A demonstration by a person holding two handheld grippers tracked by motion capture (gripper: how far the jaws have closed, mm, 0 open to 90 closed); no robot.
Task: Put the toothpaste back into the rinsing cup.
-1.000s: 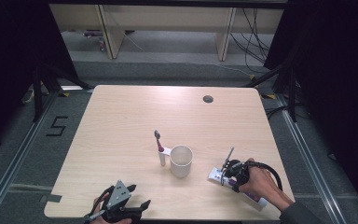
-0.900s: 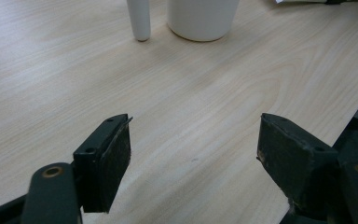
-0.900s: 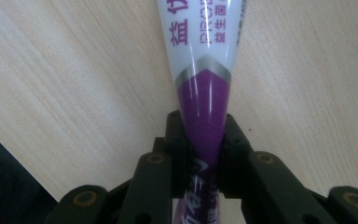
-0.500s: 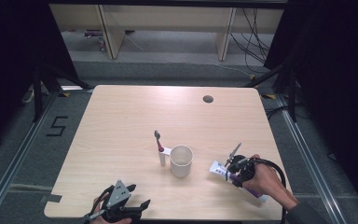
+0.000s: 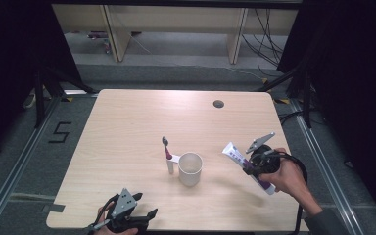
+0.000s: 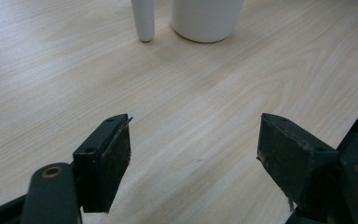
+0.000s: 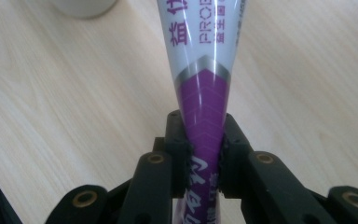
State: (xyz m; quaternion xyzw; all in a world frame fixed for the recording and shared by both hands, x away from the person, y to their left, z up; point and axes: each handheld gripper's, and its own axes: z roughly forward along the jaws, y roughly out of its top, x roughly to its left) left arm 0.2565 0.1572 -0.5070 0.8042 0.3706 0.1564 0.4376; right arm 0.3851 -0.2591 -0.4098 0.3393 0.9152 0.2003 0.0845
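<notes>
1. Wooden table (image 5: pixel 127 127): broad bare surface is seen left and behind the white cup (image 5: pixel 190 169).
2. Right gripper (image 5: pixel 250 166): clamped on the toothpaste tube (image 5: pixel 240 159), now raised off the tabletop right of the cup.
3. Left gripper (image 5: pixel 144 218): jaws spread, nothing held, at the near edge.

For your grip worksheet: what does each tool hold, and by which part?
Right tool: toothpaste tube, clamped on its purple part. Left tool: nothing, jaws open.

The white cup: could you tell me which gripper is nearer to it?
Right. The right gripper, clamping the toothpaste tube, is lifted just right of the white cup; the left gripper sits open at the table's near edge.
</notes>
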